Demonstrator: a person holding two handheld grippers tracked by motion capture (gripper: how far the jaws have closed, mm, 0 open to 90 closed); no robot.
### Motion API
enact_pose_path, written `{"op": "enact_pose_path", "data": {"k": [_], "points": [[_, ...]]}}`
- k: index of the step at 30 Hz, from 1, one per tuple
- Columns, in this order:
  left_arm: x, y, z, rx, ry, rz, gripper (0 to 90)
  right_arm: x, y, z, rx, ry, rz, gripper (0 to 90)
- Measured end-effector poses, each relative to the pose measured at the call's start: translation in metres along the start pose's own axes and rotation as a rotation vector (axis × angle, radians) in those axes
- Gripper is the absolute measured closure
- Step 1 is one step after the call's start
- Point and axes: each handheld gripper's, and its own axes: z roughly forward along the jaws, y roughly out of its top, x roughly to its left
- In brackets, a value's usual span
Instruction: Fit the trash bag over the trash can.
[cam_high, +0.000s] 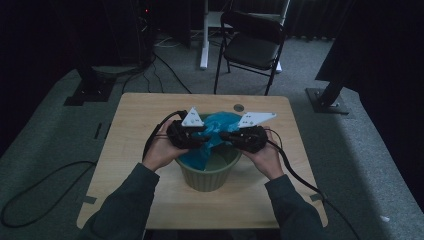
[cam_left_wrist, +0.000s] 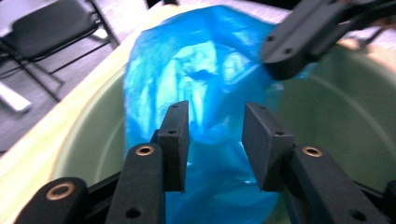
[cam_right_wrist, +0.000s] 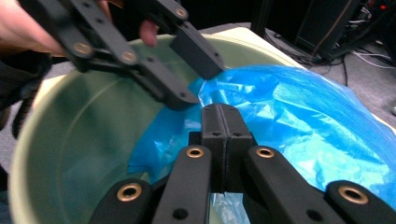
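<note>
Bag (cam_high: 212, 135): thin blue plastic liner, sitting partly inside the green bin (cam_high: 212, 175), bunched toward the bin's far side and spilling over that far rim. Bin stands near the middle of the table (cam_high: 135, 115).

Left of the bin's centre: left gripper (cam_left_wrist: 215, 140), jaws spread, blue film lying in the gap between them but not clamped. In the high view it hovers over the bin's left rim (cam_high: 197, 134).

Right of the bin's centre: right gripper (cam_right_wrist: 226, 122), jaws pressed together; looks like a fold of bag is pinched between them, film runs right up to the pads. In the high view it's over the bin's right rim (cam_high: 227, 136).

Handling, my read: film is very light, limp, slick and crinkly. It won't hold shape, will slide out of a shallow pinch, and could tear if the two grippers pull hard apart. Best hold is the mouth edge, gathered into a doubled fold and pinched deep in the pads, one grip on each side of the bin, then drape over the rim. Bin is rigid, may shift if dragged.
</note>
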Motion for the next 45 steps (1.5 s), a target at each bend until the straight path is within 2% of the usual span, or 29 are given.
{"op": "enact_pose_path", "data": {"k": [3, 8, 11, 15, 18, 22, 28, 34, 39, 45], "points": [[0.0, 0.001, 0.0, 0.002, 0.003, -0.002, 64.8, 0.001, 0.0, 0.0, -0.003, 0.011, 0.002, 90.0], [-0.006, 0.008, 0.005, 0.02, -0.004, 0.036, 70.3, 0.0, 0.001, 0.0, -0.022, 0.037, 0.011, 90.0], [-0.008, 0.009, 0.006, 0.031, -0.013, 0.05, 82.3, 0.001, 0.001, -0.001, -0.02, 0.039, 0.008, 90.0], [-0.008, 0.009, 0.005, 0.031, -0.019, 0.051, 90.0, 0.0, 0.001, -0.002, -0.016, 0.038, 0.006, 90.0], [-0.009, 0.009, 0.005, 0.034, -0.016, 0.057, 90.0, 0.0, 0.0, -0.002, -0.016, 0.042, 0.009, 90.0], [-0.009, 0.007, 0.003, 0.034, -0.013, 0.054, 90.0, 0.0, -0.001, -0.003, -0.015, 0.049, 0.011, 81.7], [-0.007, 0.002, -0.002, 0.036, -0.012, 0.044, 90.0, -0.003, -0.004, -0.009, -0.019, 0.04, 0.019, 76.0], [-0.003, -0.005, -0.008, 0.028, -0.009, 0.025, 90.0, -0.007, -0.007, -0.019, -0.035, 0.014, 0.035, 70.2], [0.002, -0.014, -0.014, 0.017, -0.006, -0.001, 90.0, -0.013, -0.017, -0.035, -0.044, -0.013, 0.055, 66.3], [0.005, -0.017, -0.018, 0.01, -0.003, -0.013, 90.0, -0.013, -0.028, -0.044, -0.036, -0.033, 0.06, 61.6]]}}
